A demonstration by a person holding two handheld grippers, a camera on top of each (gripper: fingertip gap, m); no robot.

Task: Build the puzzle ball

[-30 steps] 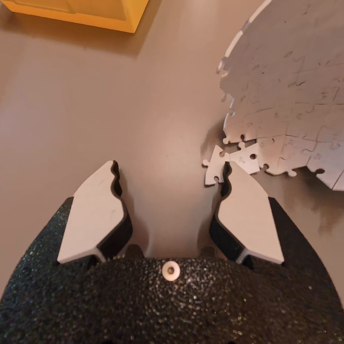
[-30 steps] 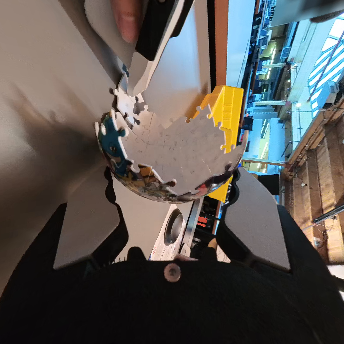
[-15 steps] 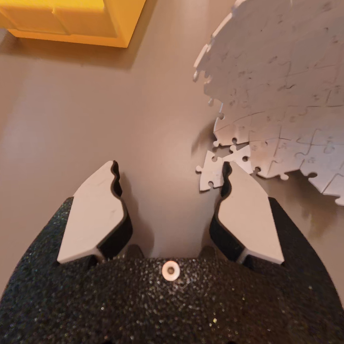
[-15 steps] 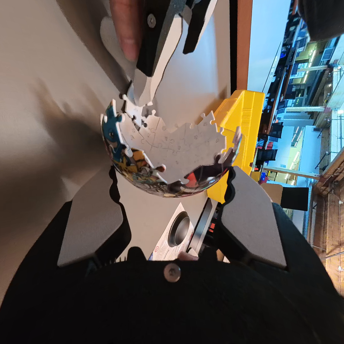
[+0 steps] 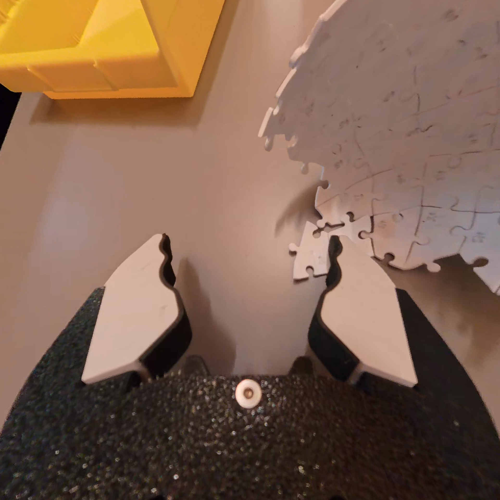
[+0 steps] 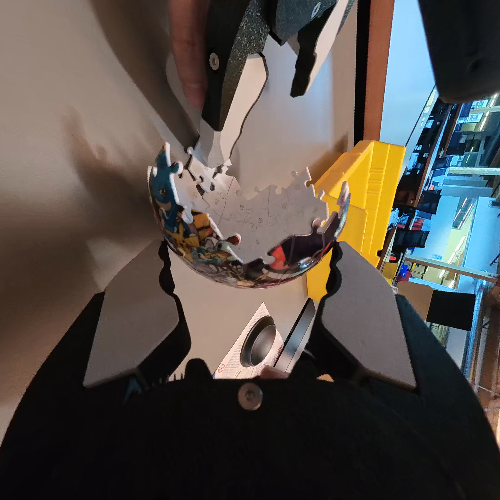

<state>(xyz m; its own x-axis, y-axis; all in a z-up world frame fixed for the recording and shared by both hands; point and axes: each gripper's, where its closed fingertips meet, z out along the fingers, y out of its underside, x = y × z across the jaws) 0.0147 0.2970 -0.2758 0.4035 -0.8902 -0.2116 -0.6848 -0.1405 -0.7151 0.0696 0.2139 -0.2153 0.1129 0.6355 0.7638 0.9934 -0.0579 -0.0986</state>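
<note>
Item: half-built puzzle ball point(image 6: 251, 232), a bowl-shaped shell of interlocked curved plastic pieces, printed in bright cartoon colours outside, plain white with faint marks inside. Position: between the spread tips of the right gripper point(image 6: 249, 251); its coloured underside sits at both tips, contact likely, though firm clamping cannot be told. The open side faces away from the right wrist camera. In the left wrist view the same shell point(image 5: 405, 151) fills the upper right, showing its white inner surface and jagged rim.

Item: loose white puzzle piece point(image 5: 309, 257), at the shell's rim, partly seated, with a thin gap visible along its tab. The right-hand finger point(image 5: 359, 305) of the left gripper point(image 5: 249, 240) lies over its edge. In the right wrist view that finger's tip presses at the rim beside the piece point(image 6: 203, 176).

Item: left gripper, black speckled body, white fingers with black pads. The fingers stand wide apart with nothing between them.

Item: right gripper, black body, grey fingers. The fingers are spread to the width of the shell.

Item: a person's finger point(image 6: 189, 54), alongside the left gripper's body.

Item: yellow plastic bin point(image 5: 89, 46), on the beige worktop point(image 5: 135, 176), well apart from the shell in the left wrist view; just behind the shell point(image 6: 365, 211) in the right wrist view.

Item: printed sheet picturing a dark bowl point(image 6: 254, 349), lying on the worktop below the shell.
</note>
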